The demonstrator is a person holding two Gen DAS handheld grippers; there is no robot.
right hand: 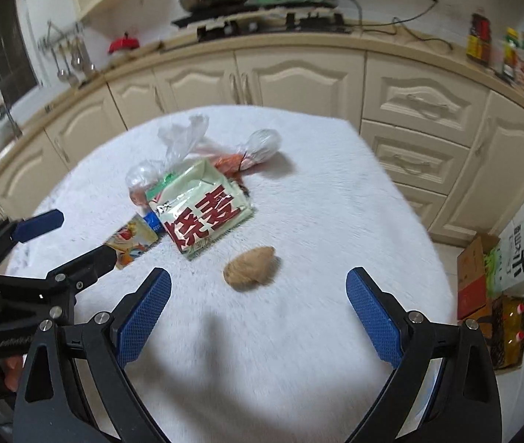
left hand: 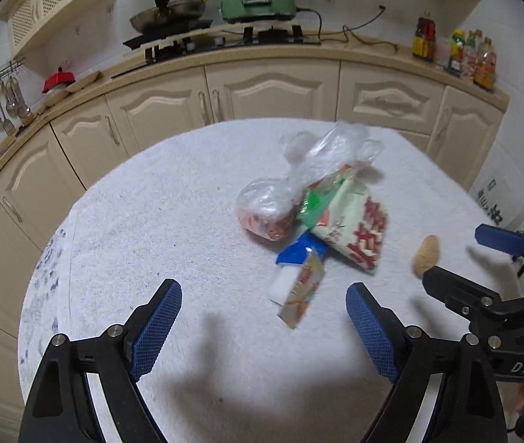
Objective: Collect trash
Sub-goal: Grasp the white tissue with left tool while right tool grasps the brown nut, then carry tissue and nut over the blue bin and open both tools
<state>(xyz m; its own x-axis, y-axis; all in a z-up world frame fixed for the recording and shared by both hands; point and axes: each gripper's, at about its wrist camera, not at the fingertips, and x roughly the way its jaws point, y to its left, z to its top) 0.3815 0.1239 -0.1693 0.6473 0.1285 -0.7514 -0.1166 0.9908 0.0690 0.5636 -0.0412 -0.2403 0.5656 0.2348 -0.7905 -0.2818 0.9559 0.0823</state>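
Both grippers hang with jaws spread wide and nothing between them, poised above the white-covered surface as though choosing a first piece. In its own view the left gripper points at the heap of trash, which lies from 12 to 1 o'clock of its fingertips: a small colourful wrapper nearest, a blue packet under it, a cream food pouch with red lettering beyond, and a knotted clear plastic bag farthest. The pieces overlap, so the loose wrapper on top looks like the easiest first pick.

In the right wrist view the right gripper has a tan, fibrous lump just ahead at 12 o'clock, lying apart from the heap and almost between its fingers. That split seems sensible: each gripper faces what is closest. No bin is in view on the surface, so where the trash goes cannot be told.
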